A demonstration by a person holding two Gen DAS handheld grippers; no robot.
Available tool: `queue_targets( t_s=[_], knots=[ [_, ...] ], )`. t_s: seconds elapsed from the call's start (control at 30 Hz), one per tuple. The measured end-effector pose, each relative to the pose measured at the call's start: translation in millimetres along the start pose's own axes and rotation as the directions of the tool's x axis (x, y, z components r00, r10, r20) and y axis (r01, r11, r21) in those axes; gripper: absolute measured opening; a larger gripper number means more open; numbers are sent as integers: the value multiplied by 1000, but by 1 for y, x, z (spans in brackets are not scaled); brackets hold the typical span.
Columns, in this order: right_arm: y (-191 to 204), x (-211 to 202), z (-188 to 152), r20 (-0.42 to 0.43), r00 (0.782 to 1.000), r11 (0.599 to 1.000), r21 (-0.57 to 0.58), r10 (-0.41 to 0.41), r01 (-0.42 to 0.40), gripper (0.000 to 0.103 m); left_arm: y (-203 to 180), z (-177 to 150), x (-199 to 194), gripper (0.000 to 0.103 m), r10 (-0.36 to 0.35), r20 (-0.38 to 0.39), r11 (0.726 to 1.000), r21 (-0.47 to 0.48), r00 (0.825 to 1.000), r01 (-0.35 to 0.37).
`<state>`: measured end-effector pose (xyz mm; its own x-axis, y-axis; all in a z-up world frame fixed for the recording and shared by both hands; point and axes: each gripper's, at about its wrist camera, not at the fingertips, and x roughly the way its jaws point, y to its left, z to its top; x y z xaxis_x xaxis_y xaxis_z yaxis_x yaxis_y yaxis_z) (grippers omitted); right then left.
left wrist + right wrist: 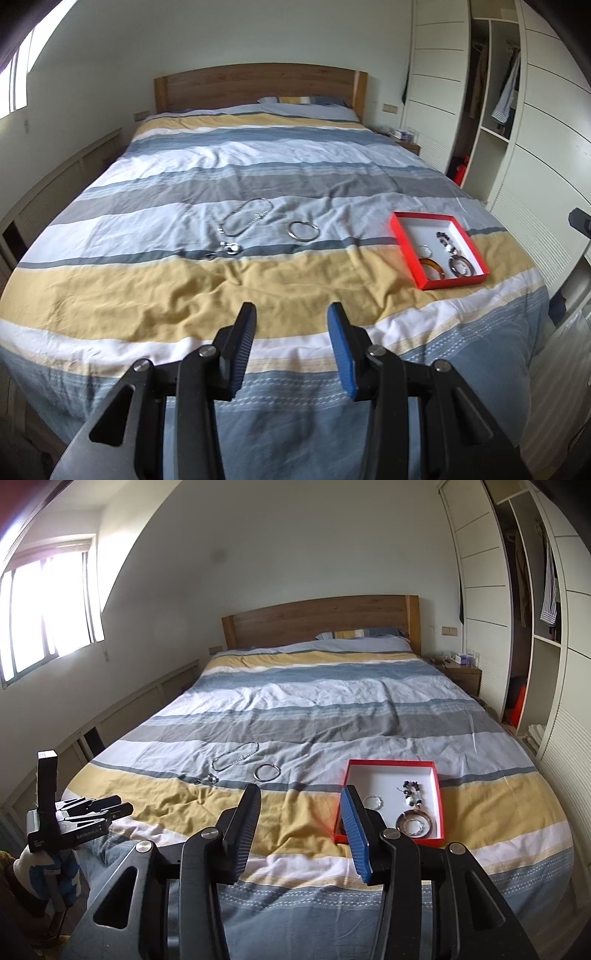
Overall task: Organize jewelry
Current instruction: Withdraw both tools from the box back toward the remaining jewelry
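Both my left gripper (291, 314) and right gripper (301, 797) hang partly open and empty over the bed (258, 280); a necklace (245, 218) and bangle (303, 230) lie left of the red box (402, 232).

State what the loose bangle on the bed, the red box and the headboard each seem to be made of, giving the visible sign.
Bangle: probably polished metal; thin silvery ring with bright glints. Red box: likely cardboard; thin matte red walls, plain white inside. Headboard: wood or wood veneer; brown grain, satin look.
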<state>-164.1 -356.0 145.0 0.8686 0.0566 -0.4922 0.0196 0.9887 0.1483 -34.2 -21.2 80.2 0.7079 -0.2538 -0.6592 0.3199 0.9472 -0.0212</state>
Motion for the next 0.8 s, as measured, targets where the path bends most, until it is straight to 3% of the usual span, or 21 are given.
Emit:
queue_targets(
  t_s=[0.23,0.37,0.8],
  knots=[
    [9,2,3,1,1000,1000,-13,16,-16,46,27,-3,-7,38,41,13,998,-39,999,-41],
    [11,15,2,-26,999,1000,-9,18,-19,47,43,-14,6,38,39,-19,997,-70,999,-40],
    [13,115,-22,-190,978,996,31,86,-81,47,88,-50,72,38,91,-152,978,-174,984,-118]
  ],
)
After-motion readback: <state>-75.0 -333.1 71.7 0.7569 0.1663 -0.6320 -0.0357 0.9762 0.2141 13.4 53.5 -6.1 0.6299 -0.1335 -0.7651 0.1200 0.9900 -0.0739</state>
